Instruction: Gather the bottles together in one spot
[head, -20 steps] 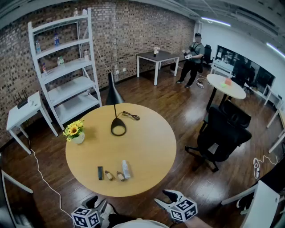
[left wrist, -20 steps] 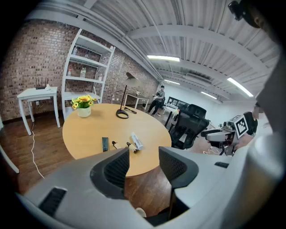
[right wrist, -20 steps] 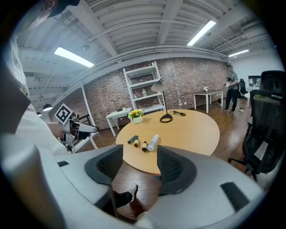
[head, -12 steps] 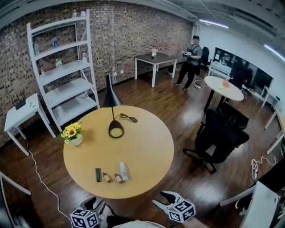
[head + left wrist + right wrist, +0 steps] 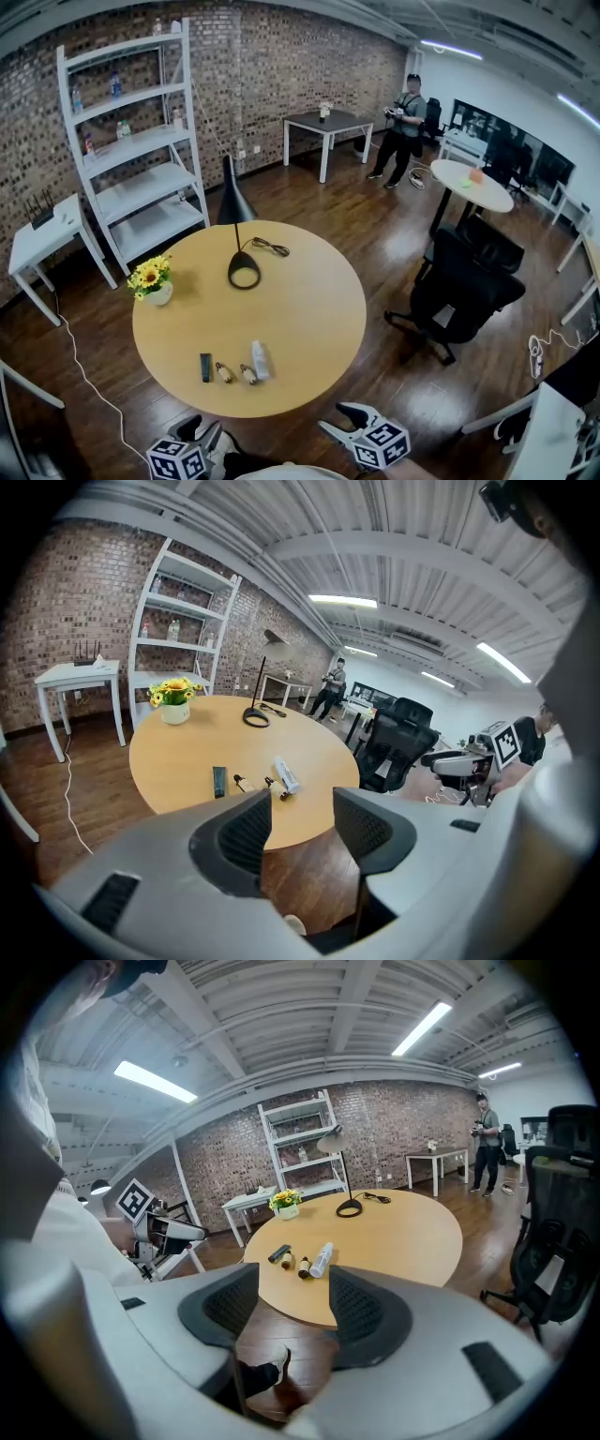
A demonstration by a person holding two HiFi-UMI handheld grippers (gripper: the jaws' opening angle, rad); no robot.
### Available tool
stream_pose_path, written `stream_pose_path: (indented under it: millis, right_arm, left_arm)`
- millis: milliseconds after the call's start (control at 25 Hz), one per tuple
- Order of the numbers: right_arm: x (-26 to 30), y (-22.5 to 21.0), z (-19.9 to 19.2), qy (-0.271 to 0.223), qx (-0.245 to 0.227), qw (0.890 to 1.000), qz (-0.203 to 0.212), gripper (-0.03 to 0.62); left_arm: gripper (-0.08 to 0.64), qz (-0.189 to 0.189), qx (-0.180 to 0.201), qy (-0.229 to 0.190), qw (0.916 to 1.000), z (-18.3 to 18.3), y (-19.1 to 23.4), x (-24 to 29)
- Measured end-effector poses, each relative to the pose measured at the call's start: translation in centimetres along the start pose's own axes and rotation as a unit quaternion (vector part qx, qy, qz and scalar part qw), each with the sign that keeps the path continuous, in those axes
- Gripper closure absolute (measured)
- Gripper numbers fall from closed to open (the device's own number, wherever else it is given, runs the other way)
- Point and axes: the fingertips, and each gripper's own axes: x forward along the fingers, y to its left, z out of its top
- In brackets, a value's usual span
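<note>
Pale wood forms the smooth round tabletop [image 5: 300, 309] in the middle of a brick-walled room. Near its close edge the task's things lie in a short row, close together. A clear plastic bottle with a white label [image 5: 260, 360] lies on its side, and just beside it are a small brown bottle [image 5: 248, 375] and a second small brown bottle [image 5: 225, 372]. A flat black rectangular bar [image 5: 205, 367] ends the row. No print on them can be read.

Farther back stand a black cone-shaded lamp [image 5: 236, 202] on a ring base and yellow flowers in a round white pot [image 5: 153, 279].

At the bottom of the head view, off the table, the grey moulded left gripper [image 5: 208, 429] and right gripper [image 5: 336, 419] each carry a cube with black-and-white square markers.

The left gripper view shows dark ribbed pads spread apart, with only floor and table edge between them [image 5: 302, 819]. The right gripper view shows the same: the claw [image 5: 286, 1302] gapes with nothing in it. Only this view catches a shoe [image 5: 272, 1369] on the dark plank floor below.
</note>
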Motion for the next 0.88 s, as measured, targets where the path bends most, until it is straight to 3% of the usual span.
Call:
stream_pose_path:
  millis: [880]
  right_arm:
    - [0.4,-1.2,0.1,-0.004,0.005,1.0,-0.003,0.331]
  left_arm:
    - [0.379,-0.003,0.004,0.007,1.0,0.3,-0.2,1.4]
